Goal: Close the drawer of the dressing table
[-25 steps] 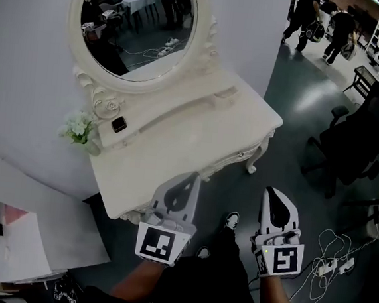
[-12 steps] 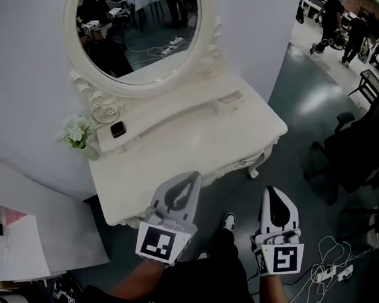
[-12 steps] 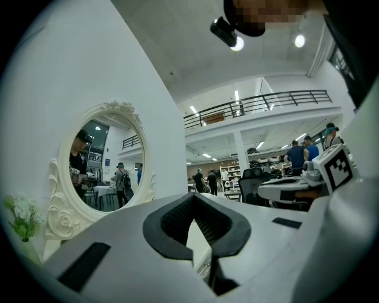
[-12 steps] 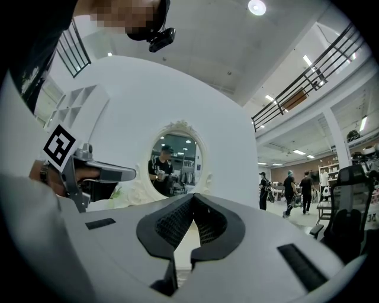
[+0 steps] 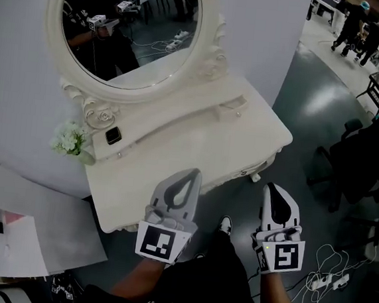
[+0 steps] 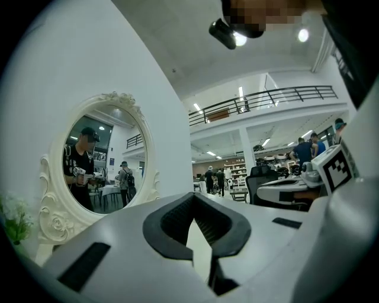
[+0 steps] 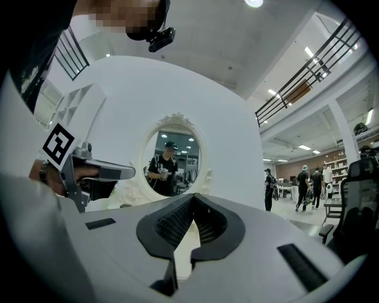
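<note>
The white dressing table with its oval mirror stands against the wall ahead of me. Its drawer front lies under the tabletop's overhang, and I cannot tell how far out it stands. My left gripper is shut and empty, its tip just over the table's front edge. My right gripper is also shut and empty, over the floor to the right of the table's front. In the left gripper view the left gripper points at the mirror. The right gripper faces the mirror too.
A bunch of white flowers and a small dark object sit on the table's back left. A black office chair stands at the right, with cables and a power strip on the floor. A white desk is at the lower left.
Both grippers and the camera have come nearer the dressing table. The table sits closer under the left gripper's tip, and my reflection now shows in the mirror.
</note>
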The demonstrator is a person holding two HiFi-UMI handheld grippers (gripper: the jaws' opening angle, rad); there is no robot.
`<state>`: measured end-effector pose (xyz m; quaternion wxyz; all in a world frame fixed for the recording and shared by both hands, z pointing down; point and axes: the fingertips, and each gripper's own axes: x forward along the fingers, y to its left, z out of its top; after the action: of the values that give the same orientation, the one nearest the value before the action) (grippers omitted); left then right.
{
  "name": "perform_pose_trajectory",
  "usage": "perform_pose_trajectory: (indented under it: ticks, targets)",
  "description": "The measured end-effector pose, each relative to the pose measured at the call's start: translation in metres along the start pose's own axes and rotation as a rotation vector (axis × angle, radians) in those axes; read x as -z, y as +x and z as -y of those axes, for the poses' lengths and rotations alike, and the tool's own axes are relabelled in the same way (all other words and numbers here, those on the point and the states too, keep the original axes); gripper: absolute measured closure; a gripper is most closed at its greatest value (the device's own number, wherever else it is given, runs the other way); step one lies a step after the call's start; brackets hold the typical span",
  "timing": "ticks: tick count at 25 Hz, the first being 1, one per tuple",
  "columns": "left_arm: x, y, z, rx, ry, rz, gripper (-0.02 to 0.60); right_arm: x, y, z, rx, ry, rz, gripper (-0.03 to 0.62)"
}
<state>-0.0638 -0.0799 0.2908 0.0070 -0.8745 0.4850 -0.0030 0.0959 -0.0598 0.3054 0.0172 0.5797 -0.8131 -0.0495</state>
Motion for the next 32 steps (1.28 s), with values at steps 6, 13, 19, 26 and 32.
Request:
perform_pose_trajectory:
  ticks: [6,13,19,26,32]
  targets:
    - [-0.004,0.041,-0.005,-0.025,-0.005,-0.004,0.58,-0.005,0.034,0.027,-0.035,-0.008,0.008,0.595]
    - [-0.013,0.082,-0.004,-0.062,-0.003,0.006,0.58,-0.005,0.066,0.062,-0.069,-0.017,0.001,0.594]
    - [-0.013,0.102,-0.011,-0.119,0.009,-0.001,0.58,0.001,0.092,0.074,-0.123,-0.027,-0.005,0.594]
    - [-0.003,0.118,-0.015,-0.169,0.013,-0.027,0.58,0.018,0.119,0.084,-0.202,-0.016,-0.015,0.55]
    - [0.02,0.131,-0.025,-0.191,-0.016,-0.07,0.58,0.044,0.14,0.074,-0.264,-0.06,-0.076,0.498]
